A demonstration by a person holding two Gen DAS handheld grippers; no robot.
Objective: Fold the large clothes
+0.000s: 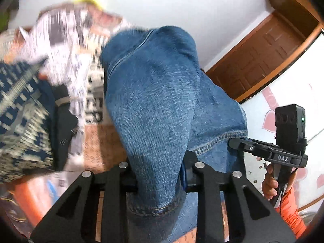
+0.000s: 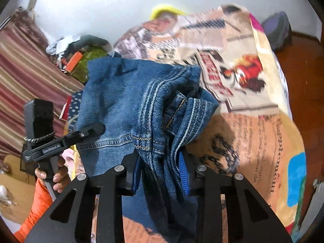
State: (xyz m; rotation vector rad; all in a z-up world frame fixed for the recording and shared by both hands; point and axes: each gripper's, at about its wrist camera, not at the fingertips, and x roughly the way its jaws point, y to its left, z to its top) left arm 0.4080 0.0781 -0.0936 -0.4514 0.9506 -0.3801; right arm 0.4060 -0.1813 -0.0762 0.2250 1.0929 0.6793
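Note:
A pair of blue denim jeans [image 1: 154, 93] hangs lifted between both grippers above a bed. In the left wrist view my left gripper [image 1: 160, 174] is shut on a bunched leg of the denim, its hem drooping below the jaws. In the right wrist view my right gripper [image 2: 160, 174] is shut on gathered folds of the jeans [image 2: 125, 93], with the blue pads [image 2: 183, 174] pressing the cloth. Each view also shows the other gripper from the side, held by a hand in an orange sleeve: the right gripper [image 1: 243, 144] and the left gripper [image 2: 89, 130], each with its tips at the denim's edge.
A newspaper-print bedsheet [image 2: 253, 121] covers the bed under the jeans. A pile of patterned clothes [image 1: 24, 111] lies to the left. A brown wooden door [image 1: 263, 56] stands behind. A striped curtain [image 2: 24, 70] and clutter [image 2: 77, 60] fill the far left side.

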